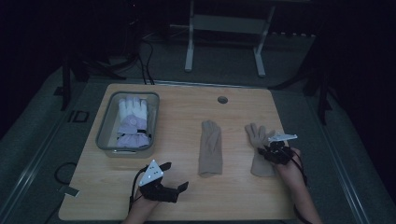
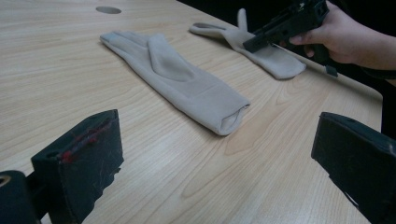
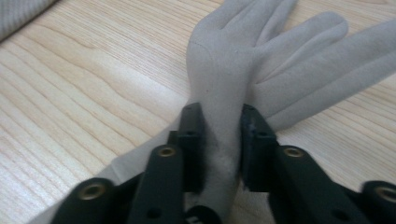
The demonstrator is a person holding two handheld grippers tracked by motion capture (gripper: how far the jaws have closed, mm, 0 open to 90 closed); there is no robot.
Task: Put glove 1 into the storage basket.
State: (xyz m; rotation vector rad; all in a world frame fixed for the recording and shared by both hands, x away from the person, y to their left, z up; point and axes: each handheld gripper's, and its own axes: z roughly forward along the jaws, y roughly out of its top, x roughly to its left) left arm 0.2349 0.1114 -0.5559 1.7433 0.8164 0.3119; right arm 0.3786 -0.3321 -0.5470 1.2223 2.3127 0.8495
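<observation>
High view sets a wooden table (image 1: pixel 177 196) under dim light, with two beige gloves lying apart on it; the right gripper (image 1: pixel 272 150) sits over the right-hand glove (image 1: pixel 259 144), near the table's right edge, and the right gripper view shows its black jaws pinched tight on a raised fold of that glove (image 3: pixel 224 116), whose fingers fan out flat beyond; the left-hand beige glove (image 1: pixel 210 148) lies flat at the table's middle, untouched; the left gripper (image 1: pixel 175 175) rests near the front edge, its jaws standing wide apart around bare wood, holding nothing; a clear plastic bin (image 1: pixel 105 140) at the left holds a white and lilac glove (image 1: pixel 132 122).
</observation>
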